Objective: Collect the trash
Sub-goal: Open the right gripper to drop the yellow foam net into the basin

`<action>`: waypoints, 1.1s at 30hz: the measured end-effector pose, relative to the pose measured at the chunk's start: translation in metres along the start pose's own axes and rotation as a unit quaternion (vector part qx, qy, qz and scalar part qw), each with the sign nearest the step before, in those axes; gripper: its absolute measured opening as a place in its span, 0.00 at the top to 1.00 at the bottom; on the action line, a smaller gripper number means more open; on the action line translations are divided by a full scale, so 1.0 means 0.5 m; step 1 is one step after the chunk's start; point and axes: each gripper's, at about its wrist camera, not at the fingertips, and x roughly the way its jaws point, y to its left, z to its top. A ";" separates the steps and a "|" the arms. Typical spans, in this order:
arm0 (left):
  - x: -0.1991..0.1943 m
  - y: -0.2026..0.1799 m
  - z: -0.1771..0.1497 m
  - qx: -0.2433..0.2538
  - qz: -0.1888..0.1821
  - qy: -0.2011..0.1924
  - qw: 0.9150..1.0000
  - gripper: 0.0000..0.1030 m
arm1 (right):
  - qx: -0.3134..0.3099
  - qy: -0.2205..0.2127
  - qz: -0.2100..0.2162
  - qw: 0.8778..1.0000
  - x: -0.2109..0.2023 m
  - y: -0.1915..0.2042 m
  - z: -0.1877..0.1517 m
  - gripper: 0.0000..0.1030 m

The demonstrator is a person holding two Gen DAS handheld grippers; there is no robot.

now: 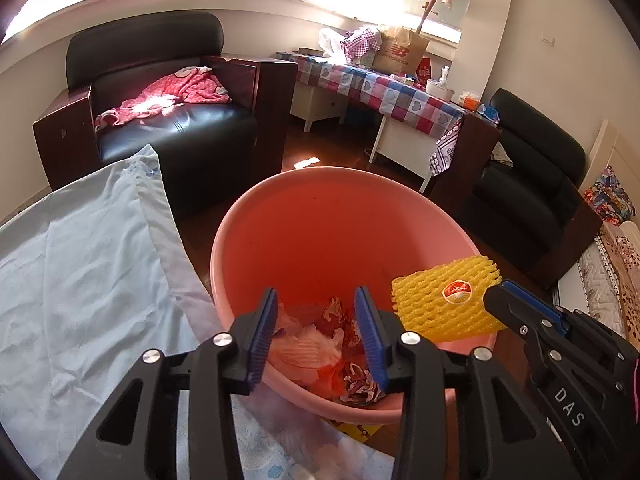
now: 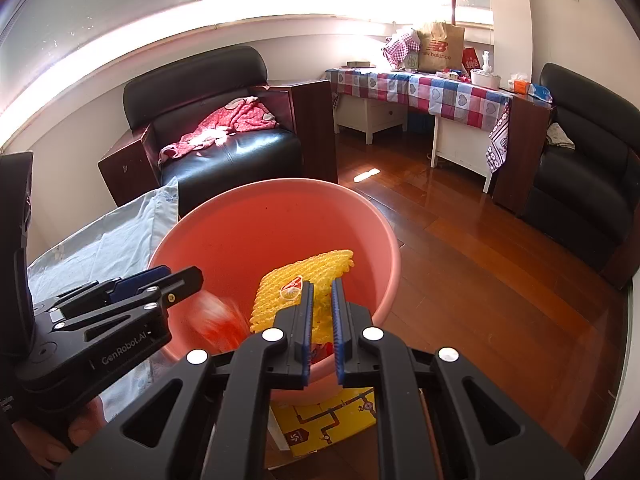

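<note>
Both pairs of jaws are hanging over the pink basin (image 1: 304, 232): those of my left gripper (image 1: 316, 336) are standing apart with nothing between the blue pads (image 1: 264, 336), while those of my right gripper (image 2: 321, 320) are pinching one edge of the yellow foam net (image 2: 304, 280) in a narrow grip.

Seen from my left wrist, the net is sitting at about four o'clock, above the basin's right rim, and its long axis is running from nine o'clock to three o'clock with a slight upward tilt to the right. Its free end is pointing at nine o'clock, into the basin, and its red round sticker (image 1: 457, 293) is facing up. Seen from my right wrist, the net is stretching away from my pads toward one o'clock, over the middle of the basin.

Crumpled wrappers (image 1: 320, 348) in red, white and pale orange are lying at the bottom of the basin, right between my left fingers as that camera sees them. From the right wrist, a red and white scrap (image 2: 216, 316) below my left gripper is showing only as a blur, so I cannot tell what it is.

My right fingers are hiding the gripped end of the net. The basin's near rim is disappearing behind both grippers. A yellow printed box (image 2: 332, 420) is peeking out from under the basin, mostly covered. A light blue sheet (image 1: 88, 280) is lying at nine o'clock, cut off by the frame edge.
</note>
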 end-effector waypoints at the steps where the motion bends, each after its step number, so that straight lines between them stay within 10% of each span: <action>1: 0.000 0.000 -0.001 0.000 0.001 -0.001 1.000 0.60 | 0.000 0.000 0.000 1.000 0.000 -0.001 -0.001 0.91; 33: -0.042 0.004 0.003 -0.012 -0.014 -0.019 1.000 0.49 | 0.005 0.017 0.003 1.000 0.030 -0.008 0.010 0.91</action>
